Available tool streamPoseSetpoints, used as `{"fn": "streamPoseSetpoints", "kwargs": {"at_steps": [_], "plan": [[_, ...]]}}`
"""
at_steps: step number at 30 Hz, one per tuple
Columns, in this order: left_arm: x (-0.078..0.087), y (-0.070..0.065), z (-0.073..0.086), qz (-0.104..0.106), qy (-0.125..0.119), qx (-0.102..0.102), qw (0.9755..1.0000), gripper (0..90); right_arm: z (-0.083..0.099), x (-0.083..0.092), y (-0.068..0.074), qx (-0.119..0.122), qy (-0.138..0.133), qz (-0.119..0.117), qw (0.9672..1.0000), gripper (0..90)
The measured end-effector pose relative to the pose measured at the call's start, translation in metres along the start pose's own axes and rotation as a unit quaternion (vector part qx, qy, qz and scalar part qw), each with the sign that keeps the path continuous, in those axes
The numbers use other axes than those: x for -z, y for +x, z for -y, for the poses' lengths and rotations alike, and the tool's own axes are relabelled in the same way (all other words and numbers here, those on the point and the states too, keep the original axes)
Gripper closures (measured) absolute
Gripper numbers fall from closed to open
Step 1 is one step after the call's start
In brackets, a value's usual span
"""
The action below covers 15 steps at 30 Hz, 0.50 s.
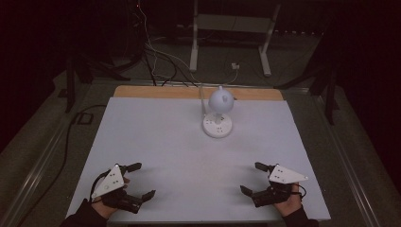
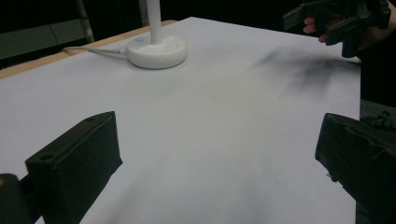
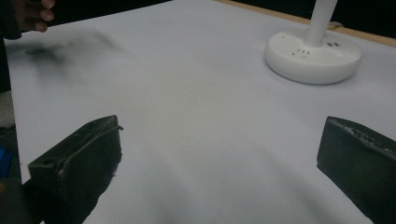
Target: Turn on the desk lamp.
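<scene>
Dim room, white table [image 1: 156,142]. Both grippers, left [image 1: 141,180] & right [image 1: 250,178], jaws wide, empty. Risk: desk lamp [image 1: 218,113] top-heavy, cord [image 2: 95,50] snag could've tipped it.

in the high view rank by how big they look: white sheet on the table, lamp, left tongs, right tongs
1. white sheet
2. lamp, left tongs, right tongs: all look about alike, and the tongs lie nearer the camera, so no ranking.

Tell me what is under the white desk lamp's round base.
The lamp base stands flat on the white table surface, towards its far edge. A cable leaves the base at the back. Whatever lies directly beneath the base is covered and cannot be seen.
</scene>
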State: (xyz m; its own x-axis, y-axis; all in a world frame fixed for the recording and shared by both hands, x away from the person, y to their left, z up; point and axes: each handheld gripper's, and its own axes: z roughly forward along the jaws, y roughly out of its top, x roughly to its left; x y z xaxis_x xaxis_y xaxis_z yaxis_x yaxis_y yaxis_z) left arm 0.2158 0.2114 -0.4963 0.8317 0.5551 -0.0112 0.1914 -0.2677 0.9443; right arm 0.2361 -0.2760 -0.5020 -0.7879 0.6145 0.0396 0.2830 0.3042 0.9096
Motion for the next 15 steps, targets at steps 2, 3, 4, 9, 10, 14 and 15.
{"fn": "streamPoseSetpoints", "kwargs": {"at_steps": [2,3,4,9,10,14,15], "plan": [[-0.0004,-0.0002,0.0000,0.000,0.000,-0.001,1.0000,0.5,0.0001,-0.0004,0.0001,0.002,0.001,0.001,1.0000,0.0],[-0.0004,-0.0004,-0.0001,-0.001,0.001,-0.002,1.0000,0.5,-0.0005,-0.0010,0.0010,0.009,0.002,0.003,1.0000,0.0],[-0.0004,-0.0006,-0.0002,0.000,0.001,-0.004,1.0000,0.5,-0.0007,-0.0015,0.0015,0.011,0.000,0.002,0.9999,0.0],[0.0004,-0.0009,-0.0012,-0.002,-0.001,-0.005,1.0000,0.5,-0.0002,-0.0035,0.0027,0.012,0.007,0.007,0.9999,0.0],[0.0005,-0.0010,-0.0015,-0.002,-0.001,-0.005,1.0000,0.5,-0.0002,-0.0035,0.0027,0.012,0.007,0.007,0.9999,0.0],[-0.0006,-0.0014,-0.0022,-0.003,-0.003,-0.008,1.0000,0.5,0.0002,-0.0031,0.0026,0.003,0.012,0.002,0.9999,0.0],[-0.0006,-0.0014,-0.0022,-0.004,-0.004,-0.008,1.0000,0.5,0.0002,-0.0029,0.0026,0.002,0.013,0.000,0.9999,0.0]]}}
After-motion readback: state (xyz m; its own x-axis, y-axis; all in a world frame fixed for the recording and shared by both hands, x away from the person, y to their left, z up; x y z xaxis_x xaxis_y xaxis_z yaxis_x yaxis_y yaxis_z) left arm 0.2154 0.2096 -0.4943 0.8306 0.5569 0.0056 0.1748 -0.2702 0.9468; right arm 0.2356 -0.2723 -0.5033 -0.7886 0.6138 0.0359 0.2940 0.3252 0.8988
